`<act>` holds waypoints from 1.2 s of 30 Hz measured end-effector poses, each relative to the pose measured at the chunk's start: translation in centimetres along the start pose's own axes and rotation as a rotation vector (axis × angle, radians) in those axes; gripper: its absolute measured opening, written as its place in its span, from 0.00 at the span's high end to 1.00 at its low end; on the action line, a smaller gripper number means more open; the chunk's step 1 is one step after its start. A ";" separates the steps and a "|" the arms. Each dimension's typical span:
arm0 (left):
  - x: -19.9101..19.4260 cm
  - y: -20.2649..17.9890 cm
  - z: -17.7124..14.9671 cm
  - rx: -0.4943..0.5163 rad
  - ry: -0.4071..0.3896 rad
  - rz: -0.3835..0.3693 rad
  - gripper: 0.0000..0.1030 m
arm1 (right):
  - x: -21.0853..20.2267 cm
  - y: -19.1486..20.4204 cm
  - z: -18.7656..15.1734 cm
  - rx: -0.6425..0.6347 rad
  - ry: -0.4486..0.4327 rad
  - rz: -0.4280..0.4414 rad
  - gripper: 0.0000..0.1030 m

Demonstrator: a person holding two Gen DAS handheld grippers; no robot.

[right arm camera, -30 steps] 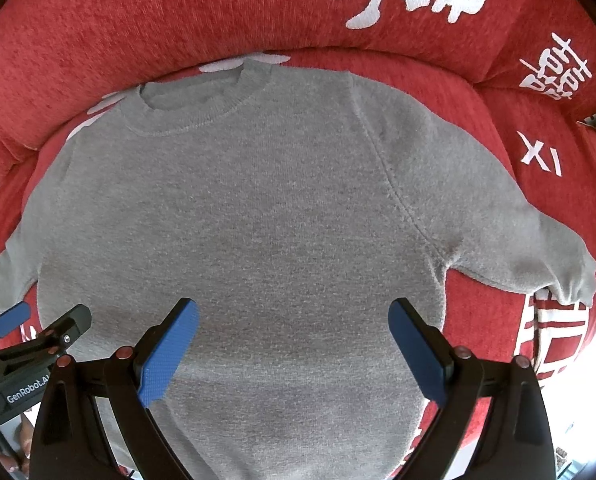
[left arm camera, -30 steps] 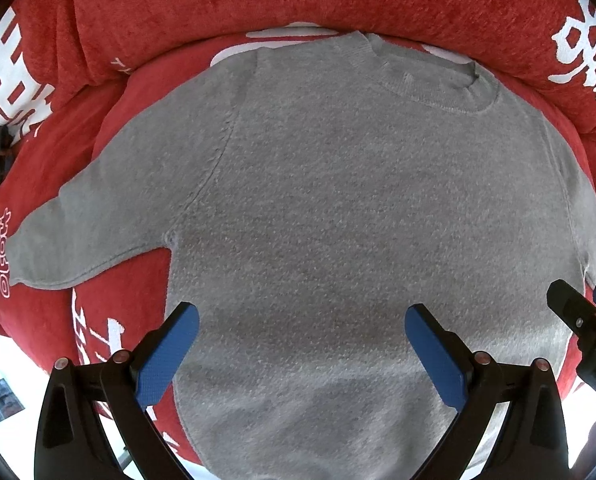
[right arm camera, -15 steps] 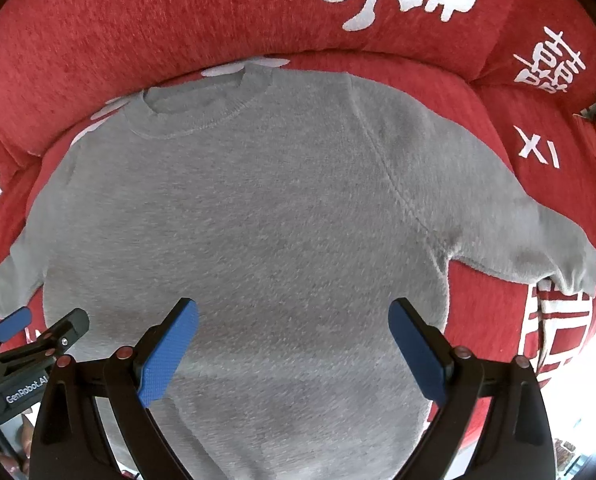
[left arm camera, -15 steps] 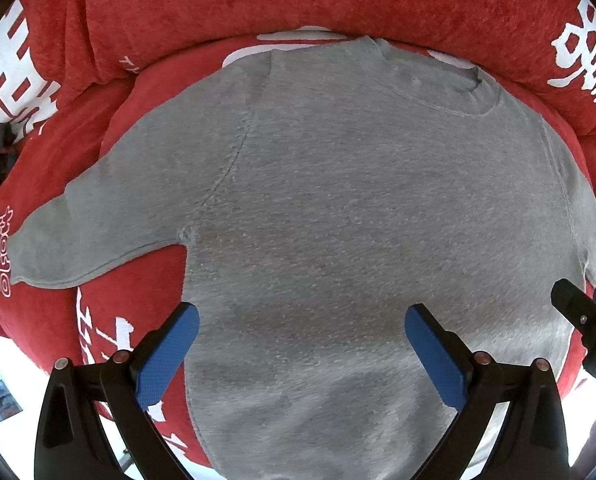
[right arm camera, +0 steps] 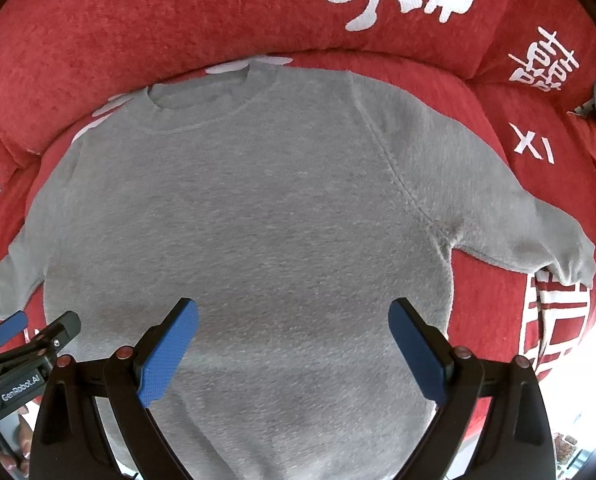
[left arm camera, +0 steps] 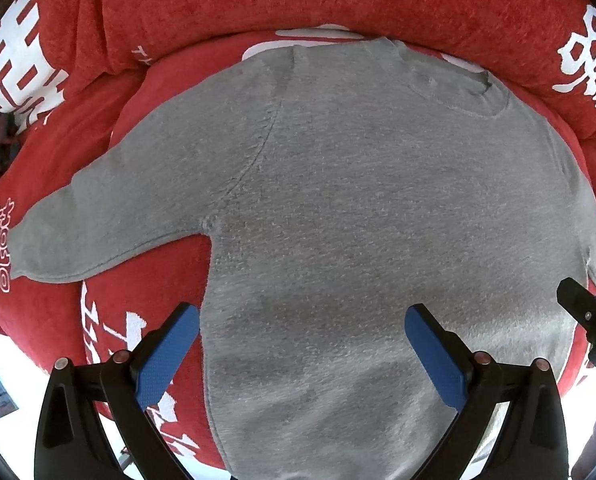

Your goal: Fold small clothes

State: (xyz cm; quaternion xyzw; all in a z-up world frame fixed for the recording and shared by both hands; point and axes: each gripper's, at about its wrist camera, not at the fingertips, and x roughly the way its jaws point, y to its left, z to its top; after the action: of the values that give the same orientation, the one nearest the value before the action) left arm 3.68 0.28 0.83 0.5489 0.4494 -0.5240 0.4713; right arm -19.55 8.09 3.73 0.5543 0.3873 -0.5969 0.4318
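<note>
Your left gripper (left arm camera: 302,354) has shifted leftward: the grey sweater (left arm camera: 358,220) now sits further right in its view; its sleeve (left arm camera: 110,220) appears closer

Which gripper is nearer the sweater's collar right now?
Cannot tell. The left gripper and right gripper both hover open over the lower body of the sweater, side by side, with the collar at the far end from each.

Gray sweater (left arm camera: 358,208) lies flat beneath wide-apart left gripper (left arm camera: 302,344) jaws.
</note>
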 end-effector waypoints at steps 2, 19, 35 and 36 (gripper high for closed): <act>0.0 0.3 -0.1 0.002 0.004 -0.004 0.00 | 0.0 0.3 -0.1 -0.001 0.001 -0.004 0.06; 0.1 5.5 -0.4 -0.087 -0.001 -0.161 0.00 | -1.0 5.4 -0.2 -0.077 -0.012 0.060 0.06; 7.9 30.0 -4.0 -0.656 -0.179 -0.519 0.00 | -0.6 16.0 -3.6 -0.260 0.032 0.156 0.06; 8.5 30.3 -3.9 -0.682 -0.172 -0.562 0.00 | -0.5 16.5 -3.8 -0.267 0.034 0.158 0.06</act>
State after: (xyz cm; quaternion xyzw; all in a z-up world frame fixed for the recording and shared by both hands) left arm 34.61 -0.49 -6.21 0.1733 0.6874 -0.4974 0.5001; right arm -2.73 6.31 4.13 0.5308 0.4255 -0.4948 0.5407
